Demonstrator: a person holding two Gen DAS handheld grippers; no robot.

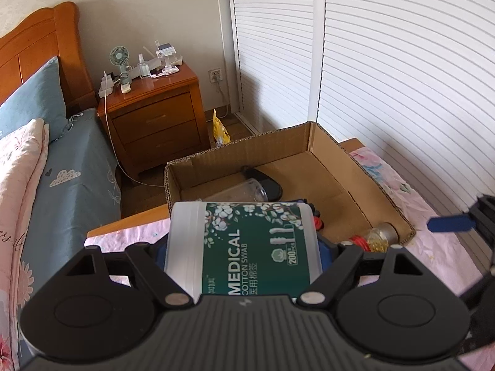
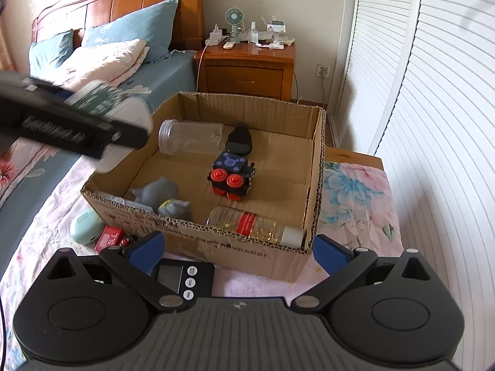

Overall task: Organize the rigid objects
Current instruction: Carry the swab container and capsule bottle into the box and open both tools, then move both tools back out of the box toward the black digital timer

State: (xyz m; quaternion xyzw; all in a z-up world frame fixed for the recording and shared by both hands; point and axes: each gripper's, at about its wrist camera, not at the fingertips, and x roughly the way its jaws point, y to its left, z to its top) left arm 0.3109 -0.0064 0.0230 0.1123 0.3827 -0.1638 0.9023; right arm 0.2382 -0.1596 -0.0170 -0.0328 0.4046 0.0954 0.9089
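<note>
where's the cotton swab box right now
The cotton swab box is clamped in the left gripper, held in the air over the near left edge of the cardboard box, above the clear jar lying inside.

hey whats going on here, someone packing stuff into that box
Pretty much. A person with a handheld gripper in each hand is sorting objects into a cardboard box on a bed. The left gripper is shut on a cotton swab container and holds it above the box's near-left edge. The right gripper is open and empty, in front of the box. Inside lie a clear jar, a toy robot and a bottle. A timer and a mint case sit outside it.
</note>
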